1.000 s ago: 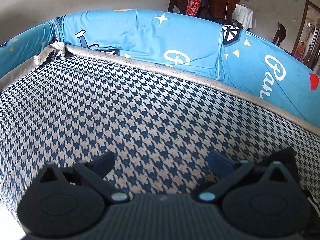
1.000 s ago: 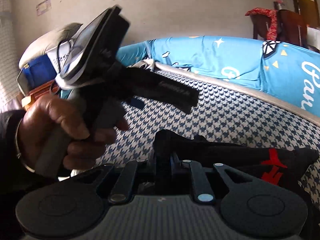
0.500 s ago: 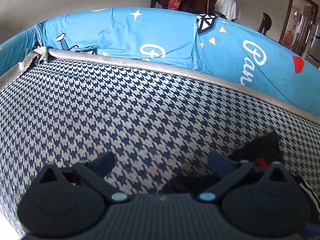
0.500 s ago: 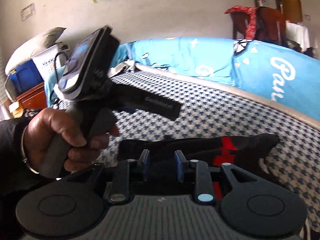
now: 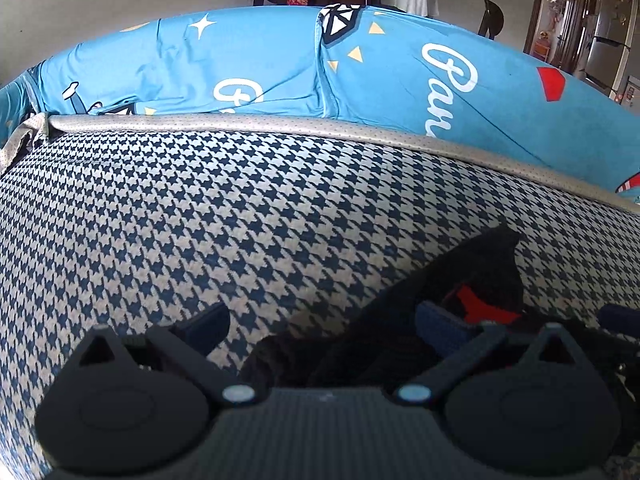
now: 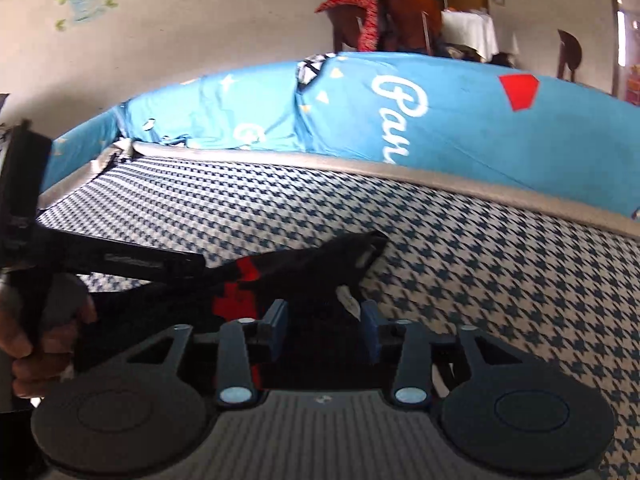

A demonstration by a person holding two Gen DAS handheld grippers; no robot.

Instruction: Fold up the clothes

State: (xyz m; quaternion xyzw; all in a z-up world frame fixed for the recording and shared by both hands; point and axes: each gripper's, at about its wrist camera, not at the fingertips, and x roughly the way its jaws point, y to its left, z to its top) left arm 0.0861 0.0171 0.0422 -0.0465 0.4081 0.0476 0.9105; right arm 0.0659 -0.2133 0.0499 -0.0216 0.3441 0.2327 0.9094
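Note:
A black garment with red marks point(image 6: 304, 268) lies bunched on the houndstooth mattress point(image 6: 500, 280). My right gripper point(image 6: 323, 326) is low over its near end. Its jaws are opening, and black cloth lies loose between the blue pads point(image 6: 276, 322), which do not press on it. In the left wrist view the same garment point(image 5: 484, 272) shows at lower right. My left gripper point(image 5: 322, 324) stands wide open above the garment's edge, nothing pinched. From the right wrist view, the left gripper point(image 6: 192, 266) reaches in from the left, held by a hand point(image 6: 36, 344).
A blue sheet with white lettering point(image 5: 400, 80) is heaped along the mattress's far side, behind a grey piped edge point(image 5: 280, 122). Beyond stand wooden chairs with a red cloth point(image 6: 372, 20), a white-covered table point(image 6: 472, 32) and a doorway point(image 5: 560, 20).
My right jaws went from shut on the black cloth to apart, and the garment has settled onto the mattress. The left gripper swung right, bringing the garment into its view.

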